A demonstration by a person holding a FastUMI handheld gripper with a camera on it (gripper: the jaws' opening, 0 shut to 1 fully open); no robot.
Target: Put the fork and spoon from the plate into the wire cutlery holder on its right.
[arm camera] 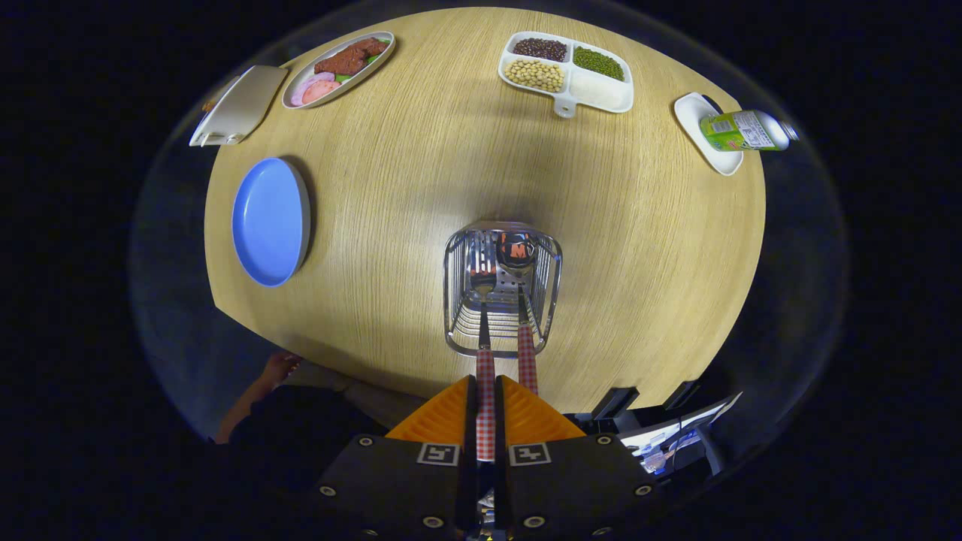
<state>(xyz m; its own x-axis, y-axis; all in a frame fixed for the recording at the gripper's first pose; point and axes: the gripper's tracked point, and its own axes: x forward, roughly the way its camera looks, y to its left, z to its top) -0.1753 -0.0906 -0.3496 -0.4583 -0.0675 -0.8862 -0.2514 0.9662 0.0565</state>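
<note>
Spoon [483, 300] hanging bowl-down inside wire cutlery holder [502, 289], its checked handle clenched between orange fingers [443, 417] of gripper [486, 406]. Second checked handle, apparently fork [526, 353], leaning in holder just beside, free of fingers. Blue plate [270, 222] sitting on desk [421, 188] left of holder. Food trays and bottle [744, 130] lying beyond, at desk's far edge.
</note>
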